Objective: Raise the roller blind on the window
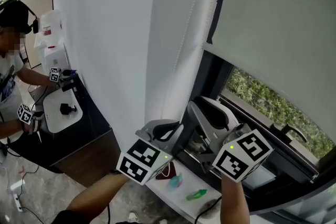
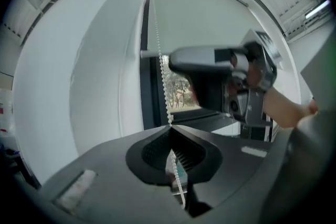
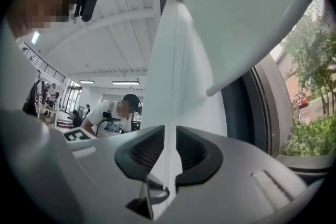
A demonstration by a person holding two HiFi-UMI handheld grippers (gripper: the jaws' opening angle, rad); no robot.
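Note:
The pale roller blind (image 1: pixel 278 23) hangs over the window, its bottom bar (image 1: pixel 252 68) partway down the glass. Its white bead chain (image 1: pixel 189 29) runs down along the white wall beside the frame. My left gripper (image 1: pixel 163 128) is shut on that bead chain (image 2: pixel 164 86), which passes between the closed tips of the left gripper (image 2: pixel 169 127) and out below them. My right gripper (image 1: pixel 207 107) is just to the right of it, near the window frame. In the right gripper view the right gripper (image 3: pixel 170 136) stands open with a narrow gap, and only white wall shows through it. The right gripper (image 2: pixel 220 65) also shows in the left gripper view.
Small red, teal and green items (image 1: pixel 197 195) lie on the white sill (image 1: pixel 157 191) below my hands. A window handle (image 1: pixel 291 131) sits low on the frame, with greenery outside. At the far left another person (image 1: pixel 10 60) works with grippers at a dark counter (image 1: pixel 94 118).

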